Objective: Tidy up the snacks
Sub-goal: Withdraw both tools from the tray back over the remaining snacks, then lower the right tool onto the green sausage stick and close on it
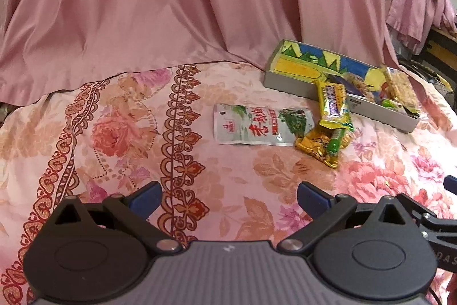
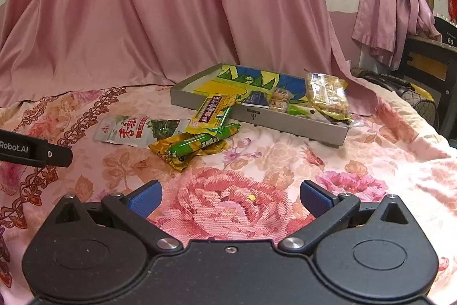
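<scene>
Holding both tools back from the pile, I keep my left gripper (image 1: 230, 197) and right gripper (image 2: 230, 197) low over the floral pink bedspread (image 1: 120, 133), each with its blue-padded fingers spread wide and nothing between them, ready for a pick. The shallow grey cardboard tray with the yellow-and-blue printed floor (image 2: 297, 120) sits ahead and already holds several small packets. Outside it lie a flat silver seaweed pouch (image 1: 257, 125), a crumpled gold foil packet (image 2: 171, 152) with a green sausage stick (image 2: 200, 143) resting on top, and a yellow wrapped bar (image 2: 211, 112) leaning on the tray wall. These four, I judge, remain to be moved in.
</scene>
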Tool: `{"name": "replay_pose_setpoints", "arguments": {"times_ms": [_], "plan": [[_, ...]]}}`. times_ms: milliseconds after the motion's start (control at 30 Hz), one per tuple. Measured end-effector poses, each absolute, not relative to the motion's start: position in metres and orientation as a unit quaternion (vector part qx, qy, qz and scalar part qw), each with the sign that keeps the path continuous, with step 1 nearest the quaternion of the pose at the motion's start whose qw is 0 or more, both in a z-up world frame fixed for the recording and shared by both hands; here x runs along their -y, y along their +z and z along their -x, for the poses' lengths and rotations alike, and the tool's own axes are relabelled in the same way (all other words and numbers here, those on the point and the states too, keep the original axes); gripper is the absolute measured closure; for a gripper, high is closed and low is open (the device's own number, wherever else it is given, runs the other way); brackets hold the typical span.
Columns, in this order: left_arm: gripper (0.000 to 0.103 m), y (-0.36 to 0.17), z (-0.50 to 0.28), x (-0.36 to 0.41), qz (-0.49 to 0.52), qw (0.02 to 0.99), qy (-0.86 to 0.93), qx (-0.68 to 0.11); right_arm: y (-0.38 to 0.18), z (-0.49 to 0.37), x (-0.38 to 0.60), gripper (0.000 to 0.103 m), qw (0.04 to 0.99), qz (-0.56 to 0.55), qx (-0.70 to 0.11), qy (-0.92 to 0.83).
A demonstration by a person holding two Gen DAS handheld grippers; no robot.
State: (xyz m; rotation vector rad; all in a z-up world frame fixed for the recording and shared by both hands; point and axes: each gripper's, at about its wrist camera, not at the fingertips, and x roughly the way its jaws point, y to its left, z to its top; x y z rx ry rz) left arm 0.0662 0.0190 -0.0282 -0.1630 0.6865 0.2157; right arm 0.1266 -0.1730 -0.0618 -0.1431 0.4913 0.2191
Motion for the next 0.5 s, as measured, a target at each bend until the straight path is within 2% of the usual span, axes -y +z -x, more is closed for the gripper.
{"name": "replay_pose_setpoints", "arguments": {"times_ms": [200,500], "plan": [[0.0,-0.029,-0.081,-0.02,0.061,0.935,0.098,-0.336,-0.061,-0.141,0.172,0.001,0.962,0.061,-0.237,0.117],[0.0,-0.027,-0.128,-0.005,-0.075,0.942,0.038,-0.323,-0.07,-0.18,0.166,0.001,0.961,0.056,-0.234,0.133]]}}
